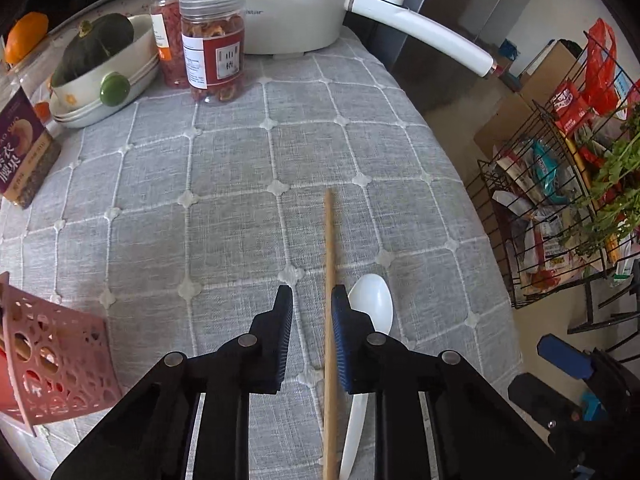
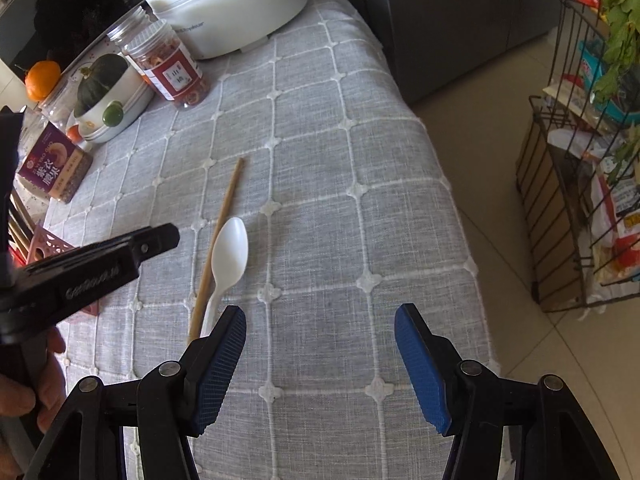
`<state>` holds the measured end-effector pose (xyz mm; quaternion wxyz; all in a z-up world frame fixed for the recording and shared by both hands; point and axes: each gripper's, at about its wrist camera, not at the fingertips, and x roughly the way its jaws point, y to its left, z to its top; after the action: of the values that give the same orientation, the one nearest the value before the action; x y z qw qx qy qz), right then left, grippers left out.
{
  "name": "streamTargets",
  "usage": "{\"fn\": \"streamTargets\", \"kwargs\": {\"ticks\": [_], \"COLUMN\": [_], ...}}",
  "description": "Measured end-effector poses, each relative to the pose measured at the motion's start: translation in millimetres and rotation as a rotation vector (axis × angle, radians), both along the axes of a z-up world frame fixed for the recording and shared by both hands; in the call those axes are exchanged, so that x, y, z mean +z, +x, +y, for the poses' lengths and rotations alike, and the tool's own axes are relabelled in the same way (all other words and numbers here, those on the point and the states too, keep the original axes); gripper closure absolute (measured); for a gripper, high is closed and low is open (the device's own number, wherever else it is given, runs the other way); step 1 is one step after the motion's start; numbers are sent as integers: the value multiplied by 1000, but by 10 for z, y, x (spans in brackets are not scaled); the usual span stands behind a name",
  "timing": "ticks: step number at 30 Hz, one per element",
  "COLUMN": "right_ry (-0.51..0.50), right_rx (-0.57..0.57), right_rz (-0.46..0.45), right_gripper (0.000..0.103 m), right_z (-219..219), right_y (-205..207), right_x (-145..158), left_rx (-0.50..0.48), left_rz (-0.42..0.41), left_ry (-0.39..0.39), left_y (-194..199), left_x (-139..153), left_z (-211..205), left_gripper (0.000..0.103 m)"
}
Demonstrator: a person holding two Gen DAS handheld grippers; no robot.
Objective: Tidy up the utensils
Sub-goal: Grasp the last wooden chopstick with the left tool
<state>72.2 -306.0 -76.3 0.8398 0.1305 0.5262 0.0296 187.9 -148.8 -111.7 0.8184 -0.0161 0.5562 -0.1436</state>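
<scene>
A wooden chopstick [image 1: 330,280] lies on the grey checked tablecloth [image 1: 224,200], with a white plastic spoon [image 1: 374,308] beside it on the right. My left gripper [image 1: 311,300] is open, low over the cloth, and the chopstick runs between its fingers, close to the right one. A pink perforated utensil holder [image 1: 52,356] stands at the left edge. In the right wrist view the chopstick [image 2: 222,236] and spoon [image 2: 228,256] lie ahead to the left. My right gripper [image 2: 320,332] is wide open and empty above the cloth.
Two jars [image 1: 212,44], a bowl holding a green squash [image 1: 100,68], a purple packet [image 1: 24,152] and a white pot with a long handle [image 1: 288,4] stand at the back. A wire rack of groceries [image 1: 568,200] stands past the table's right edge.
</scene>
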Motion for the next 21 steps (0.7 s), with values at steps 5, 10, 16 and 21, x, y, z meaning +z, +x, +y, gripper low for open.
{"fn": "streamTargets", "kwargs": {"ticks": [5, 10, 16, 21], "right_ry": [3, 3, -8, -17], "right_rx": [3, -1, 4, 9], "right_rz": [10, 31, 42, 46], "right_gripper": [36, 36, 36, 36], "right_z": [-59, -94, -86, -39], "right_y": [36, 79, 91, 120], "right_x": [-37, -102, -130, -134], "left_rx": [-7, -17, -6, -24], "left_rz": [10, 45, 8, -79], "left_ry": [24, 68, 72, 64], "left_y": [220, 335, 331, 115], "left_x": [-137, -321, -265, 28], "left_z": [-188, -301, -237, -71], "left_gripper": [85, 89, 97, 97]}}
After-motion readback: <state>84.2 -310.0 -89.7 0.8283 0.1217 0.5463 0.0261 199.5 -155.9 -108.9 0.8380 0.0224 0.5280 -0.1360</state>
